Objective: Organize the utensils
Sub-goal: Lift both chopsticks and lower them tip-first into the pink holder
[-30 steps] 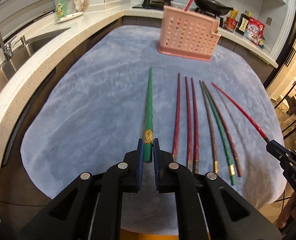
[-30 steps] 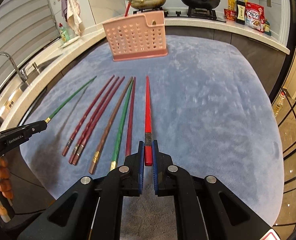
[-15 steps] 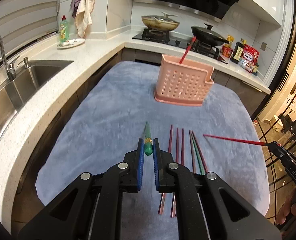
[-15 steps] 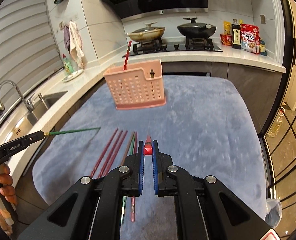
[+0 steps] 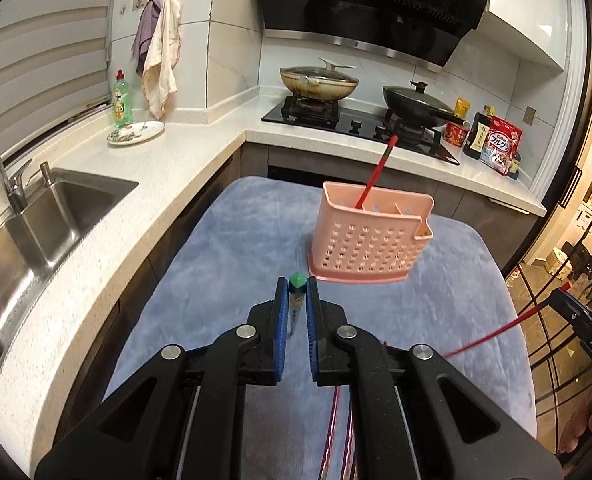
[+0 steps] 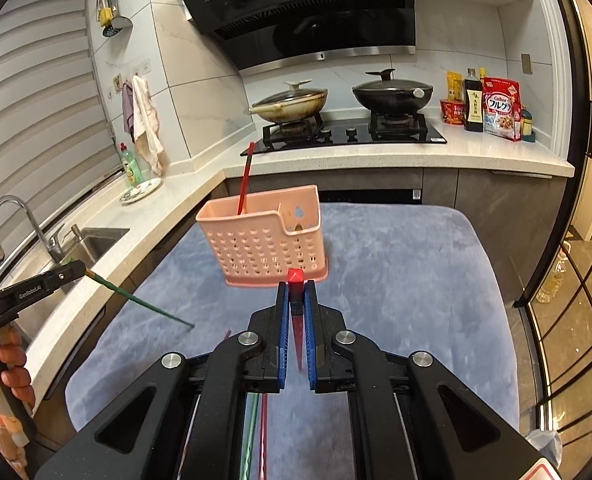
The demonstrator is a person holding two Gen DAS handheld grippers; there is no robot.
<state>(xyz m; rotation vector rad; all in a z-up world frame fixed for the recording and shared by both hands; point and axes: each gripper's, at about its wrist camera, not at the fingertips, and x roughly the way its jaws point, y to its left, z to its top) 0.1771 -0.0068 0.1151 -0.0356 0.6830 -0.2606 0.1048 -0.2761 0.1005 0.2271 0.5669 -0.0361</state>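
My left gripper [image 5: 296,294] is shut on the thick end of a green chopstick [image 5: 296,281], whose tip hangs down toward the blue cloth [image 5: 235,248]. My right gripper [image 6: 295,294] is shut on a red chopstick [image 6: 296,278] the same way. Both are held in the air in front of the pink perforated holder [image 5: 370,236], which stands upright with one red chopstick [image 5: 376,176] leaning in it. In the right wrist view the left gripper [image 6: 73,270] shows at the left with its green chopstick [image 6: 139,302]. Several chopsticks [image 6: 251,432] lie on the cloth beneath my fingers.
A steel sink [image 5: 55,216] and tap sit in the white counter to the left. Beyond the holder [image 6: 263,240] is a hob with two lidded pans [image 5: 318,82]. Bottles and food packets [image 5: 496,144] stand at the back right. Glass doors [image 6: 568,300] line the right side.
Both grippers have risen and lifted their chopsticks off the cloth; the sticks now hang tip down. The holder has come closer to the middle of both views.
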